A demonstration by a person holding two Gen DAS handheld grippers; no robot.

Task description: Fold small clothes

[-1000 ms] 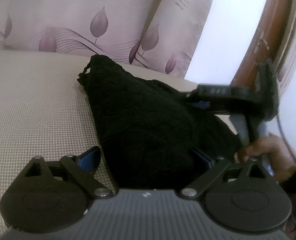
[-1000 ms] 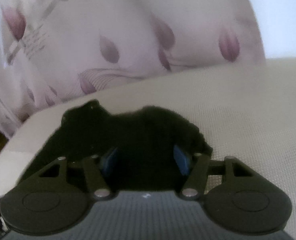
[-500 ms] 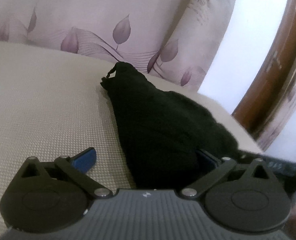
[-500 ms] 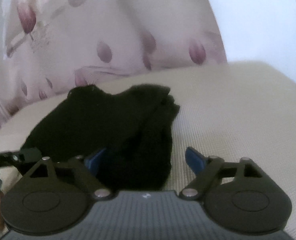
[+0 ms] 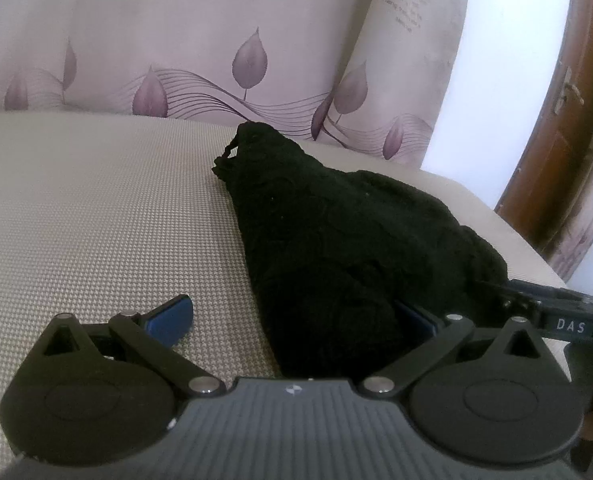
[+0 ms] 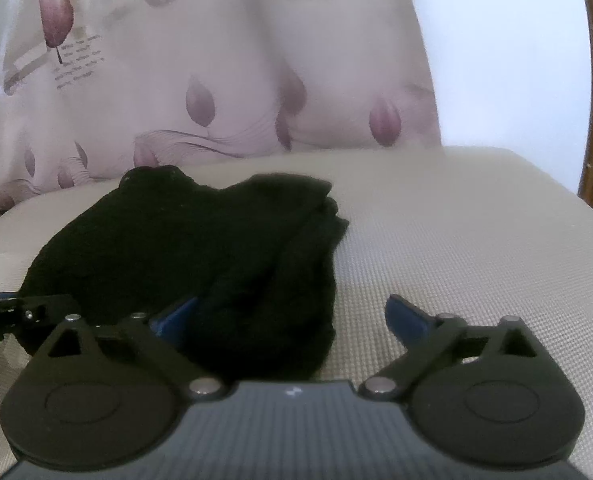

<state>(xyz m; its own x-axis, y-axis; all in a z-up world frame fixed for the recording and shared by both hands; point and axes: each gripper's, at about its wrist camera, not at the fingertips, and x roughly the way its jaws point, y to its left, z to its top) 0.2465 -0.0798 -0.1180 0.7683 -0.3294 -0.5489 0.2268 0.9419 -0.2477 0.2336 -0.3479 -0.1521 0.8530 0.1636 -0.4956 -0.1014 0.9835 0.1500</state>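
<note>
Item: black garment (image 5: 336,248), small, knitted-looking, bunched in soft folds.

Location: lies directly ahead of both tools, its near edge reaching in between the fingers of each. Long axis runs away from the left tool (image 5: 292,320) toward a narrow far tip. The bulk sits toward that tool's right finger; its left blue pad (image 5: 170,316) stands clear over bare cover. From the right tool (image 6: 292,316) the garment lies ahead and to the left, against the left pad (image 6: 176,316); the right pad (image 6: 406,316) is over bare cover.

Tool state: left tool spread wide, pinching nothing. Right tool's jaws opening, cloth between them but not pressed.

Nearness: both are about equally close; each tool's tip shows at the edge of the other's view.

Judgement: the next grasp likely calls for picking an edge or corner.

Surface: beige woven cushion (image 5: 96,220), not a counter.

Room: pale curtain (image 5: 216,40) with purple leaf print behind; white wall, brown wooden door frame (image 5: 556,120) to the right.
</note>
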